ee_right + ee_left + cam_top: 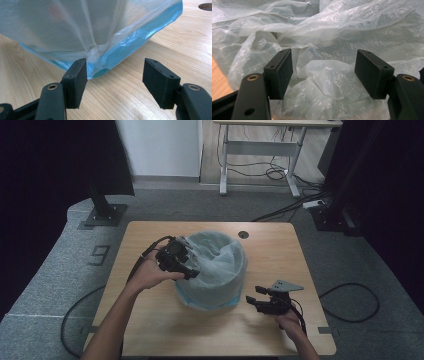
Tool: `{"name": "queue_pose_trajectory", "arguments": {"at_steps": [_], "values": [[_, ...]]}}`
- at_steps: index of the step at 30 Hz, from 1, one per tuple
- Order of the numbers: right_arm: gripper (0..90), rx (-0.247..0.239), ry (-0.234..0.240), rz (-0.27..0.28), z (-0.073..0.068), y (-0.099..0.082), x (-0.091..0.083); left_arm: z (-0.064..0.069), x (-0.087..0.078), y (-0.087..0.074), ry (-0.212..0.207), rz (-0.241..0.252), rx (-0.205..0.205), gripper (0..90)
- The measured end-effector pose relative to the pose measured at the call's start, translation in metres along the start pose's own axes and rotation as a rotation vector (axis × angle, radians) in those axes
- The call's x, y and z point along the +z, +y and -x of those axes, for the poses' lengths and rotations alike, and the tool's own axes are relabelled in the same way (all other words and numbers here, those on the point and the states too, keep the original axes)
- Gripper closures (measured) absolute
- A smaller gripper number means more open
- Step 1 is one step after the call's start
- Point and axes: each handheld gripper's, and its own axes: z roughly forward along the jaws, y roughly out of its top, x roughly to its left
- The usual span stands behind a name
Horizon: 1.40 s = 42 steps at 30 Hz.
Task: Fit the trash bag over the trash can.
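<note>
as it sits on the desk [150,330], the bag [220,270] is translucent, crinkled, blue at its base.
left claw [192,270] released over bag folds; right claw [255,297] released beside it.

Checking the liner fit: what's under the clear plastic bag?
A blue bin shows through the plastic bag near its base, standing on the wooden table. The bag's folds hide the bin's inside.

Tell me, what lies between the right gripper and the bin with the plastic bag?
Only bare wooden table. In the right gripper view, the open right gripper points at the bag-covered blue bin, with nothing on the short strip of tabletop between.
</note>
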Motion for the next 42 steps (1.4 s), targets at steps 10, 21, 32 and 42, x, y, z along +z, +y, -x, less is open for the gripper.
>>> {"name": "queue_pose_trajectory", "arguments": {"at_steps": [10,21,32,42], "values": [[35.2,0.004,-0.004,0.005,0.002,0.000,-0.003,0.000,-0.002,-0.005,-0.002,0.043,-0.014,30.1],[35.0,0.004,-0.006,0.005,0.002,-0.001,-0.003,0.002,-0.035,-0.034,0.023,0.263,-0.039,28.7],[34.9,0.006,-0.010,0.001,0.002,-0.002,-0.002,0.000,-0.056,-0.087,0.047,0.390,-0.104,28.6],[34.7,0.012,-0.020,-0.006,0.003,-0.004,-0.002,-0.002,-0.047,-0.139,0.104,0.361,-0.156,27.6]]}}
